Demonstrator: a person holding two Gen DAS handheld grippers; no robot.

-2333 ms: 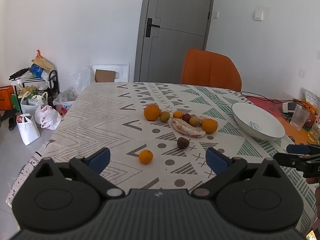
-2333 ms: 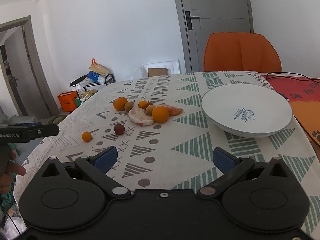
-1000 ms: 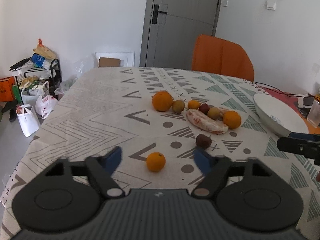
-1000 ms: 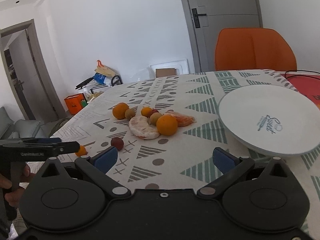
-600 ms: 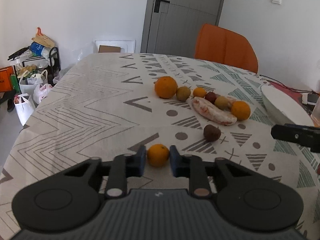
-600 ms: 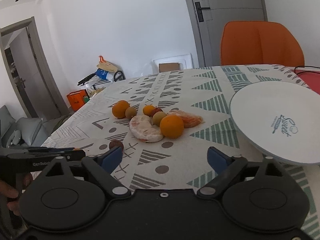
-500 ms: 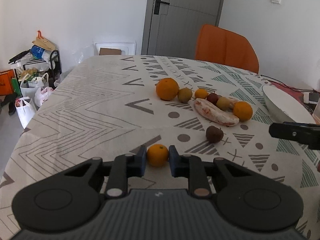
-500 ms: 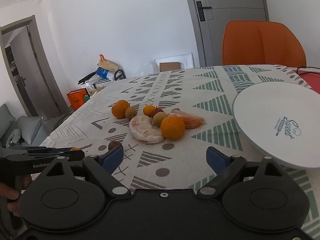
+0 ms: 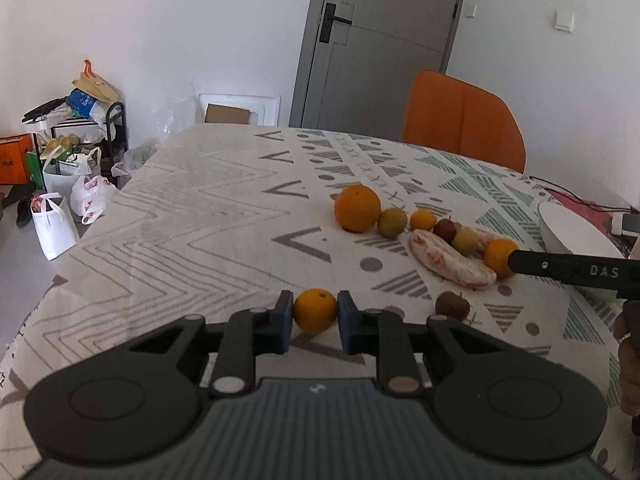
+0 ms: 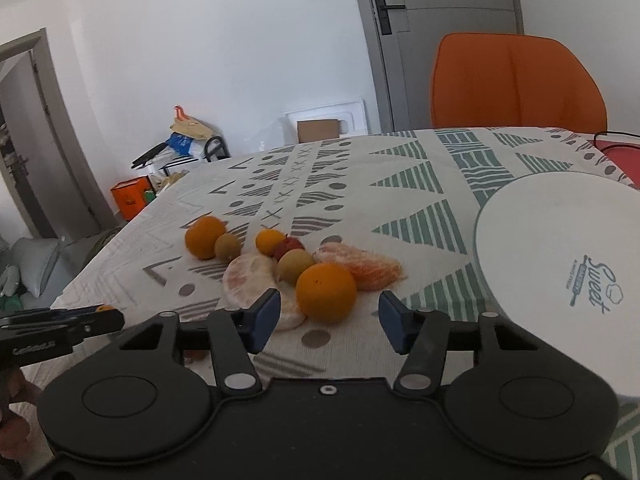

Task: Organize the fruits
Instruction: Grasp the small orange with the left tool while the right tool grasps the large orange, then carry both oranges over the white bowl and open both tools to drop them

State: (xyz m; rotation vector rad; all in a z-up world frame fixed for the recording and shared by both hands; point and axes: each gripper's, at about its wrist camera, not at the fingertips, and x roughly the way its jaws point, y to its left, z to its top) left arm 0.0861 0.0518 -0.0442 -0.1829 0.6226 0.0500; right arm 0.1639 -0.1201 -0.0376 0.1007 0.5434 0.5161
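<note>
The small orange (image 9: 315,310) is now clamped between the left tongs (image 9: 315,322) just above the table (image 9: 192,216), where earlier they were spread wide; transfer to the white bowl (image 10: 560,240) is judged next. The right tongs (image 10: 327,320), narrowed slightly, are held open around the nearer orange (image 10: 326,292)

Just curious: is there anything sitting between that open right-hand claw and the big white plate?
No fruit. In the right wrist view only patterned tablecloth shows between the right gripper and the white plate; the orange sits between its open jaws.

An orange chair (image 9: 464,120) stands behind the patterned tablecloth (image 9: 208,216), near a grey door (image 9: 380,40).
</note>
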